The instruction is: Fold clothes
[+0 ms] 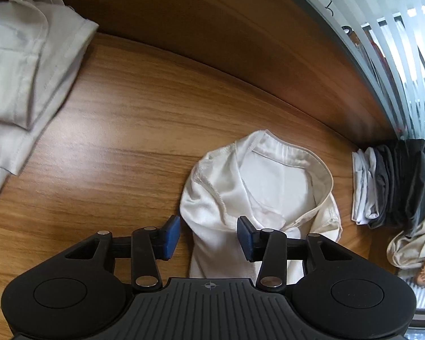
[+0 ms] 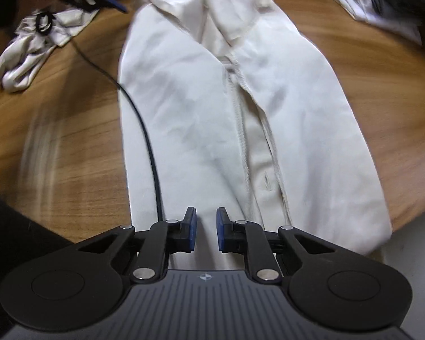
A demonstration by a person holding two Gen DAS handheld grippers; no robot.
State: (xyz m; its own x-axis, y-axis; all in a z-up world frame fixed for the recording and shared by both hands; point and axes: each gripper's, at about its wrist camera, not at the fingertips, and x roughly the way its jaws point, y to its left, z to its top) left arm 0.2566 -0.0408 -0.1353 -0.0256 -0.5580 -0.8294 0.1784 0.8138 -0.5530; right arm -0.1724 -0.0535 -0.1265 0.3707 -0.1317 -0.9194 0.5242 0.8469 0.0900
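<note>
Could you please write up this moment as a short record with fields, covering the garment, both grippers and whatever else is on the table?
surface: wooden table
garment being folded: white trousers, lying lengthwise, inside out, seams showing
left gripper: open, over the trousers' waistband, gripping nothing
right gripper: open, narrow gap, above the trouser leg, gripping nothing
cable: black, running along the trousers' left edge
other white clothes: far left of the table
folded stack: white and dark items, at the table's right edge
</note>
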